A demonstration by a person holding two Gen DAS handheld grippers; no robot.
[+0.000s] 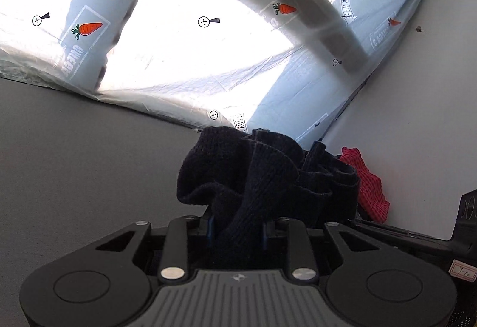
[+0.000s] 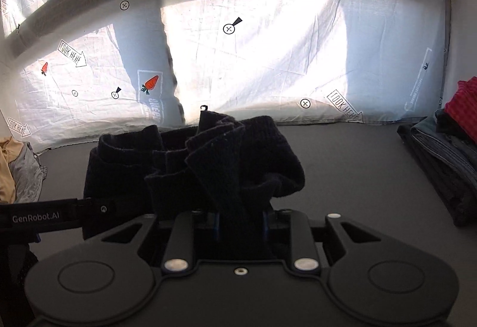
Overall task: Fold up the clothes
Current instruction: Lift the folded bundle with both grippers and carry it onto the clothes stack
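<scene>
Both my claws, left (image 1: 237, 230) and right (image 2: 241, 224), clamp the bunched dark knit garment (image 1: 256, 177), folded clothes (image 2: 441, 160) stacked rightward.

The dark garment (image 2: 226, 160) is coarse ribbed knit; the table (image 1: 74, 154) at nine o'clock looks matt grey and smooth.

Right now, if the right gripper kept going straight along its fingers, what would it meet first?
Apart from the dark knit garment already bunched in the right gripper, probably the grey table, since it points slightly downward. Beyond hangs the carrot-print curtain. Depth is hard to judge here.
</scene>
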